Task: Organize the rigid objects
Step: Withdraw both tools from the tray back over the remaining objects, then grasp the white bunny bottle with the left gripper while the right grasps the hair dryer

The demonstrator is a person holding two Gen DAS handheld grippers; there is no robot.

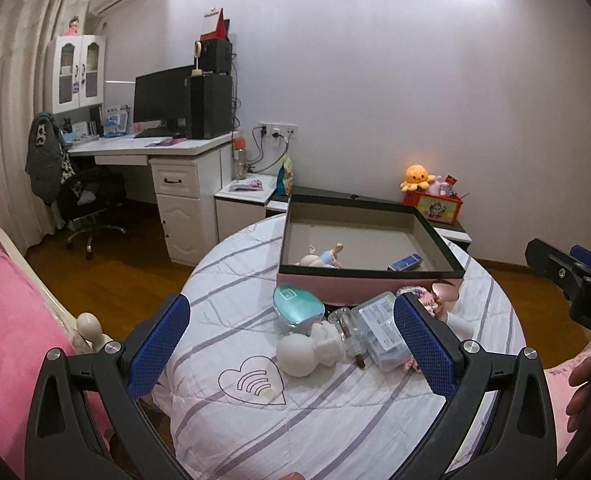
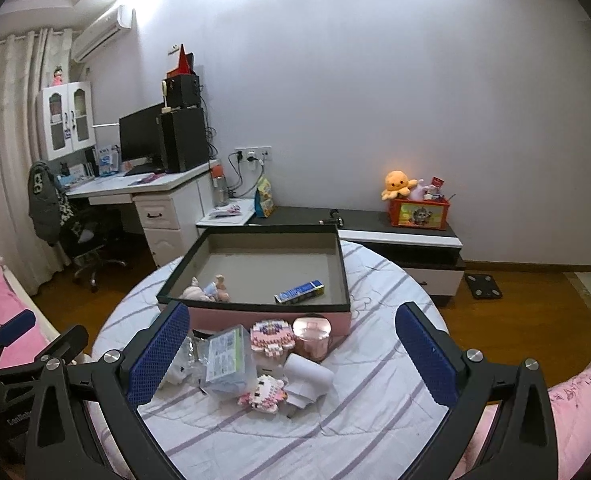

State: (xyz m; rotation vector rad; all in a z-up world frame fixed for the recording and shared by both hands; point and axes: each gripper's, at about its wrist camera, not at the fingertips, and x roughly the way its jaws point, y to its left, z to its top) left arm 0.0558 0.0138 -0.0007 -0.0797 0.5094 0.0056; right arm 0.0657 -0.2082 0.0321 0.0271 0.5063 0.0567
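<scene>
Both grippers hang over the round table, each with its blue-padded fingers spread wide and nothing between them. Left gripper (image 1: 291, 344) faces the heap near the table's middle: a white figurine (image 1: 309, 354) lying on its side, a teal glass bottle (image 1: 295, 306) just behind it, a clear plastic case (image 1: 379, 332) touching the right finger's side of the pile. Right gripper (image 2: 291, 356) looks at the same heap from the other side, where a pink brick-built toy (image 2: 271, 338), a pink cup (image 2: 312, 335), a white roll (image 2: 309, 376) and a second small brick toy (image 2: 261, 394) crowd together. Behind the pile, toward the table's far edge, stands the pink box (image 2: 271, 318) with a dark rim; inside lie a small doll (image 2: 205, 290) at its left and a blue carton (image 2: 299, 293) toward its right. The striped tablecloth (image 2: 375, 420) covers the top.
</scene>
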